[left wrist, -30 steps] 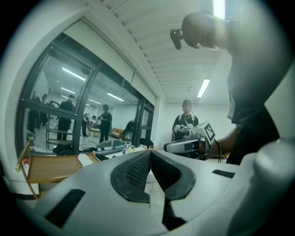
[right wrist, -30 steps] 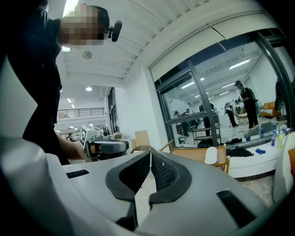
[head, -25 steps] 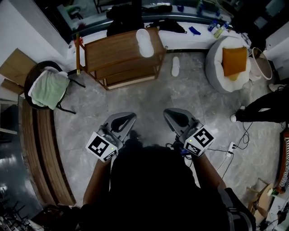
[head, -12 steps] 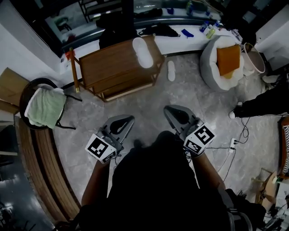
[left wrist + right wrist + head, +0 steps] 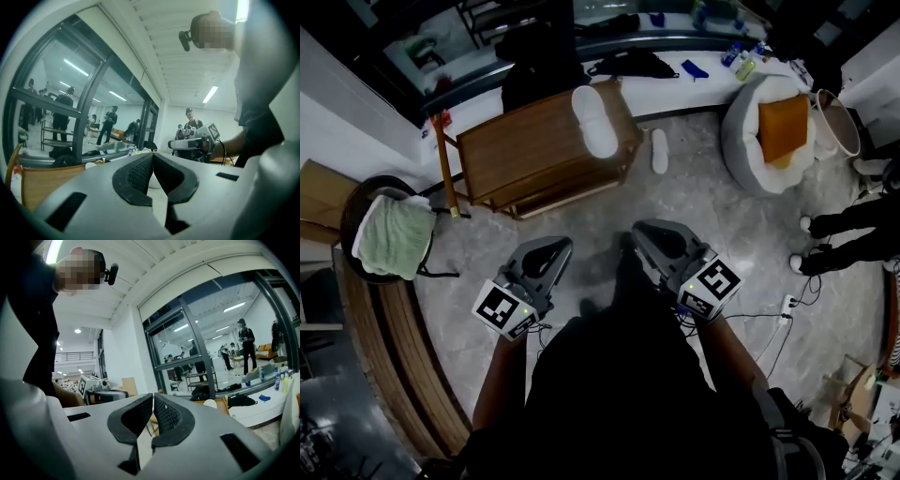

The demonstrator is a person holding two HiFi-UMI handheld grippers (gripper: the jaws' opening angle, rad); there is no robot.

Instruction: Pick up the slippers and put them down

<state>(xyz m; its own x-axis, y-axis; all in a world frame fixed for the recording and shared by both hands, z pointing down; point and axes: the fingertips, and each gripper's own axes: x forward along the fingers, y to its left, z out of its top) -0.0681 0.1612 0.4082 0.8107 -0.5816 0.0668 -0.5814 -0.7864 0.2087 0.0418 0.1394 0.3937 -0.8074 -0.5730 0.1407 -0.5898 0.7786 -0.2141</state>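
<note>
The left hand-held gripper [image 5: 555, 247] and the right hand-held gripper [image 5: 641, 232] are held out roughly level in front of the torso, side by side and apart. Both point the same way. Each has its jaws pressed together with nothing between them. A bare forearm [image 5: 501, 375] extends behind the left hand-held gripper.

Dark top [image 5: 619, 394] on you. Your left gripper [image 5: 558, 247] and right gripper [image 5: 641, 232]: grey shells, black ribbed pads [image 5: 140, 174], one black-and-white marker cube [image 5: 502, 308] each, small green light beside it.

Lab hall, glass partition [image 5: 61, 112], wooden table [image 5: 525, 155], beanbag [image 5: 739, 127], floor cables [image 5: 755, 315]
</note>
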